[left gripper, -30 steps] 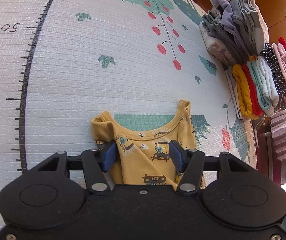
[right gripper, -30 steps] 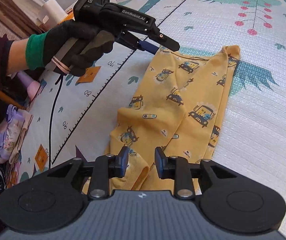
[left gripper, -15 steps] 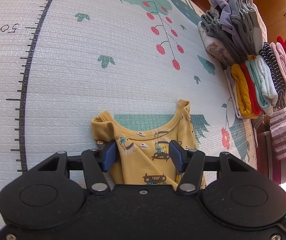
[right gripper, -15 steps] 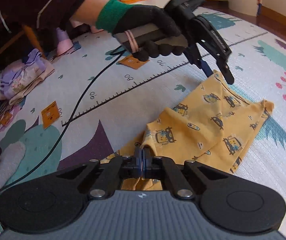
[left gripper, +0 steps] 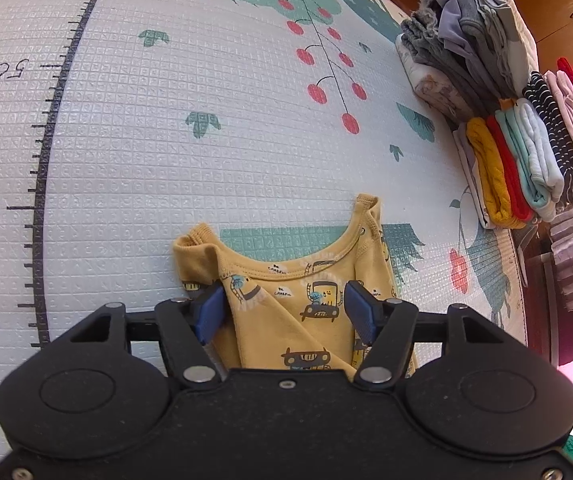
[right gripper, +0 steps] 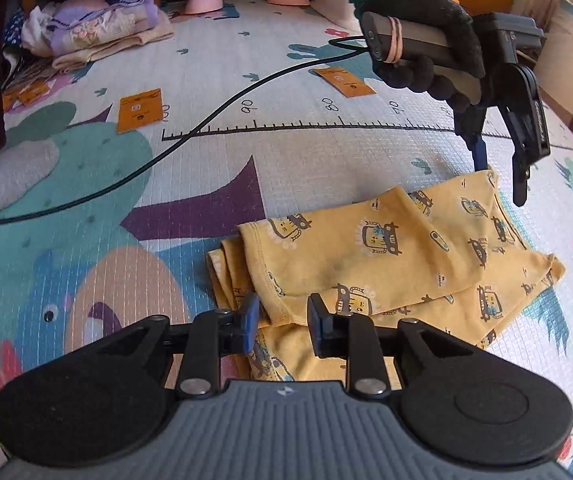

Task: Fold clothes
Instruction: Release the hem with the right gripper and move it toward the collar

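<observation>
Left wrist: printed foam play mat (left gripper: 206, 80), folded stacks (left gripper: 526, 140) far edge; both claws wide.

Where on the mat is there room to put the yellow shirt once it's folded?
The widest bare patch of mat lies between the ruler line and the stacks of folded clothes, just past the yellow shirt. It is crowded along the stacks, and behind, where the cable, orange cards and unfolded pile lie.
</observation>
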Action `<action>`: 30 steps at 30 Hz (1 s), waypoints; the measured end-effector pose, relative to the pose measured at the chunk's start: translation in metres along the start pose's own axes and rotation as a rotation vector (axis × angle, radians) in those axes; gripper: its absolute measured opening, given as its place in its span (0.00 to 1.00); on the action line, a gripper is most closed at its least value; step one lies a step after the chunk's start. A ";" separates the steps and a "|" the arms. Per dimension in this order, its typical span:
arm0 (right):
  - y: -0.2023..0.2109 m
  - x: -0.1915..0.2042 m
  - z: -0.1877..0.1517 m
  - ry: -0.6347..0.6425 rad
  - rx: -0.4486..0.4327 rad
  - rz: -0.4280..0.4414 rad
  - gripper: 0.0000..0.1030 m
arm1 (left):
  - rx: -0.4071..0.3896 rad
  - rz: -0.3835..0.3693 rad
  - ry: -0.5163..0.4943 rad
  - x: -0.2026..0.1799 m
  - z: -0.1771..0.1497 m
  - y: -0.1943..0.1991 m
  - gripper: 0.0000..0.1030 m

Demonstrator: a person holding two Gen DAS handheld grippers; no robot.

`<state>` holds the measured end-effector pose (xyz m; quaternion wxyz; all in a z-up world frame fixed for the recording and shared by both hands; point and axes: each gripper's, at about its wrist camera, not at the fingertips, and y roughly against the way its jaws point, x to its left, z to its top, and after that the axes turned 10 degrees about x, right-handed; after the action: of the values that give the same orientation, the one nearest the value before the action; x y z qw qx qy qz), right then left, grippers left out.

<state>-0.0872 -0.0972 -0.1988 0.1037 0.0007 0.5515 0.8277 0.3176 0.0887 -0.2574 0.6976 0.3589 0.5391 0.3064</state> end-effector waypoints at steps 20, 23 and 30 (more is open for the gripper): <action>0.017 -0.028 -0.011 0.051 0.011 0.181 0.11 | -0.005 -0.014 -0.005 0.001 0.000 0.001 0.62; 0.011 -0.027 -0.014 0.040 0.037 0.193 0.15 | -0.006 -0.011 -0.002 0.001 0.000 0.000 0.62; 0.020 -0.044 0.002 -0.079 -0.045 0.210 0.27 | -0.001 -0.007 -0.013 0.000 0.001 -0.001 0.64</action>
<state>-0.0471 -0.1107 -0.1749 0.0380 0.0887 0.5251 0.8456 0.3184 0.0883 -0.2582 0.7023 0.3585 0.5357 0.3020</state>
